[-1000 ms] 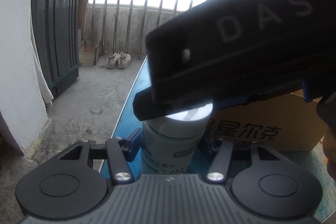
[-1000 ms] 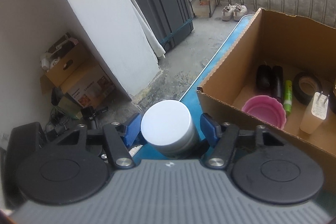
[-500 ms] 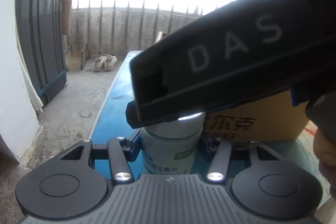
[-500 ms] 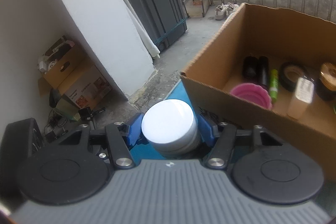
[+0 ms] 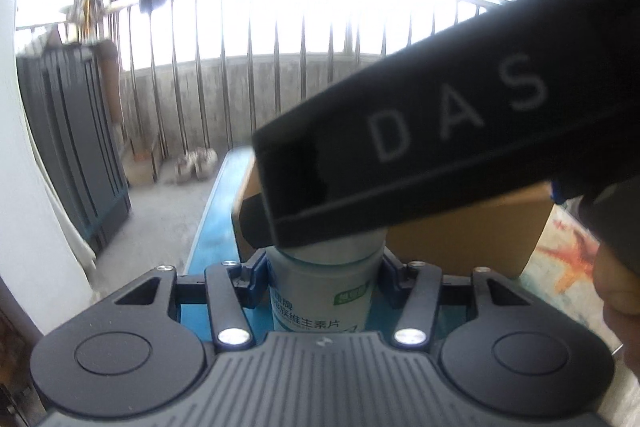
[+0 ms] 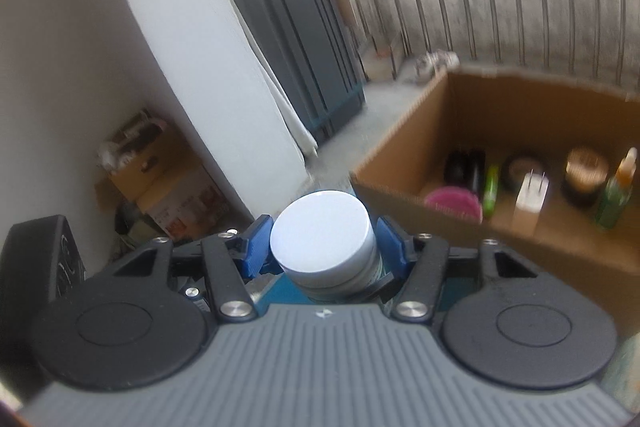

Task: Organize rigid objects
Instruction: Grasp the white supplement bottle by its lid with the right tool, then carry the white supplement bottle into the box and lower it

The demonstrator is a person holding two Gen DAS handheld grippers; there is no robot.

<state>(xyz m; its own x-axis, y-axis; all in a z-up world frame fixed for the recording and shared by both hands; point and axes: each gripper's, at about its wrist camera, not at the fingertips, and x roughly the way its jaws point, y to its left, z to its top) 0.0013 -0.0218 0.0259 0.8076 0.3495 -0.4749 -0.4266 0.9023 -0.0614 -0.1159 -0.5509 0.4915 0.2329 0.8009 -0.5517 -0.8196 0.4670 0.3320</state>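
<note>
A white vitamin bottle with a green label (image 5: 322,301) and a flat white cap (image 6: 322,233) stands upright between both grippers. My left gripper (image 5: 323,271) is shut on its body from the side. My right gripper (image 6: 323,241) is shut on its cap from above; its black body marked DAS (image 5: 460,155) crosses the left wrist view. The open cardboard box (image 6: 384,175) lies just beyond and right of the bottle. Inside it are a pink bowl (image 6: 454,205), black tubes, a green marker, tape rolls, a white charger (image 6: 528,201) and a green spray bottle (image 6: 614,195).
The blue table top (image 5: 216,211) runs ahead on the left, with its edge dropping to the concrete floor. A white wall (image 6: 192,59), a dark cabinet (image 6: 296,51) and floor boxes (image 6: 160,183) stand to the left. A metal railing closes the balcony behind.
Both grippers have risen with the bottle and tilted up; the box has come closer in the right wrist view and more of its contents show.
</note>
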